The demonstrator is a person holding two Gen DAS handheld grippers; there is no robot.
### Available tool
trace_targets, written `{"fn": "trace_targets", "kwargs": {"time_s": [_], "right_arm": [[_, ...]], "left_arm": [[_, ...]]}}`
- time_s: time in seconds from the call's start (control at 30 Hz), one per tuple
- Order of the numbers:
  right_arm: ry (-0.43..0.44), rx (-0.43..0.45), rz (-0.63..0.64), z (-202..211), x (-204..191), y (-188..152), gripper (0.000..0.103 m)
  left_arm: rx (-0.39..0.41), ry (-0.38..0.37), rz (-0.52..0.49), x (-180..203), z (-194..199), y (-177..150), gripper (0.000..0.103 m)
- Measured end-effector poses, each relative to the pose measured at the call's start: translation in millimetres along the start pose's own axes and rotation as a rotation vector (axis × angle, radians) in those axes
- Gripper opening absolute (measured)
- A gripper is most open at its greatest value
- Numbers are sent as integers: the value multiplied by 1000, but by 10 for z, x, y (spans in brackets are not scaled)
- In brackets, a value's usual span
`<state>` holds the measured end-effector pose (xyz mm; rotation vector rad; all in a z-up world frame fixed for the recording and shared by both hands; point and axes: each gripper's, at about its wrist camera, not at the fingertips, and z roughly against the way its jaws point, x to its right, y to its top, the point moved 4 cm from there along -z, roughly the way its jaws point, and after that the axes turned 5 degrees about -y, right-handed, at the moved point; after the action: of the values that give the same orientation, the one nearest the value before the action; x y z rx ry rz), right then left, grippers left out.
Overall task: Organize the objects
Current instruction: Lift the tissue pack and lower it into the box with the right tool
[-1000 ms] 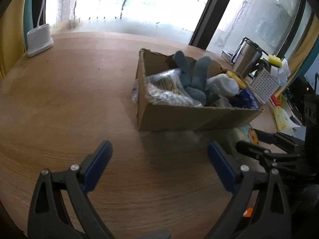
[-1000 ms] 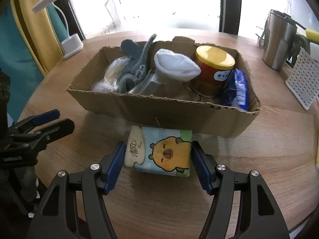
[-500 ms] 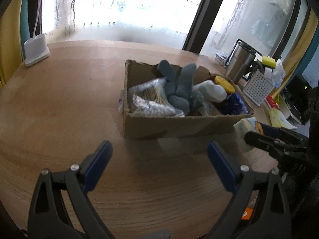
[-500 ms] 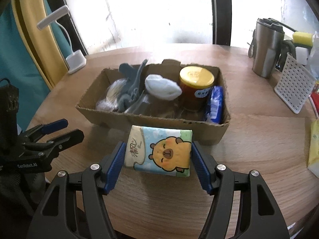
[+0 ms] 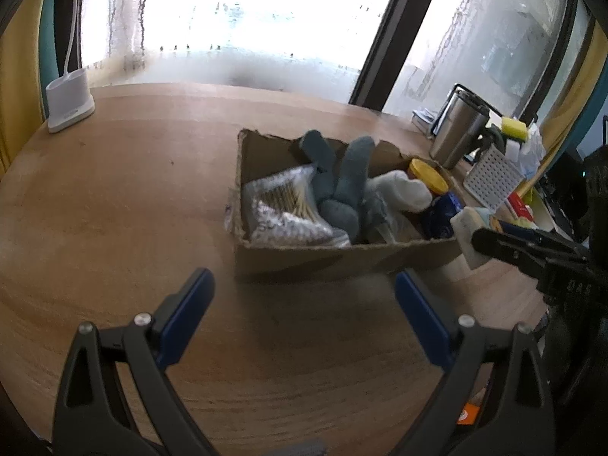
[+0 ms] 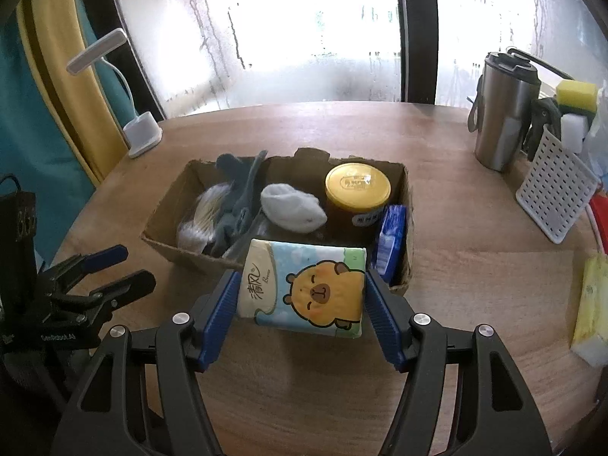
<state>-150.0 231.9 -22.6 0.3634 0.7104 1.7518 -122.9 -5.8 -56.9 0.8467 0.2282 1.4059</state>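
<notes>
- Gripping a tissue pack (image 6: 304,290), the right gripper (image 6: 300,300) had its blue pads (image 6: 218,313) pressed against the two short sides; the pack, printed with a cartoon capybara, was held clear of the wooden table (image 6: 475,273), in front of the near wall of the cardboard box (image 6: 167,245) and overlapping it in the right wrist view.
- Left gripper (image 5: 300,319): jaws wide apart, nothing between them, only bare tabletop beneath; seen at the left edge of the right wrist view, well apart from the pack.
- Cardboard box: open-topped, standing on the table beyond both grippers.
- Box contents, left to right in the right wrist view: a clear bag of cotton swabs (image 6: 201,216); grey-blue socks (image 6: 237,190), partly sticking up over the far wall; a white sock (image 6: 292,207); a jar with a yellow lid (image 6: 357,188), upright; a blue packet (image 6: 389,237), on edge against the right wall.
- Yellow packet (image 6: 589,300): lying at the right edge of the table.
- White perforated rack (image 6: 553,193): at the right, leaning.
- Steel tumbler (image 6: 501,110): upright, far right, beside a yellow sponge (image 6: 575,93).
- White desk lamp (image 6: 142,138): base at the far left edge of the table, before the fogged window (image 6: 304,30).
</notes>
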Motion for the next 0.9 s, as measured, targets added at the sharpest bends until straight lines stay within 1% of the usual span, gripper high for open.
{"fn": "trace_targets", "kwargs": {"time_s": [0.23,0.57,0.9], "right_arm": [[5,-11,-6,-82,35,93,69],[16,-51,7,-262,34,191,69],[2,-48,5,-296,72,228,70]], "left_arm": [[4,2,11,-30,-50,98,97],[-7,0,18,-38,-163,177,97],[-10,-2,13,-25,-199,219,97]]}}
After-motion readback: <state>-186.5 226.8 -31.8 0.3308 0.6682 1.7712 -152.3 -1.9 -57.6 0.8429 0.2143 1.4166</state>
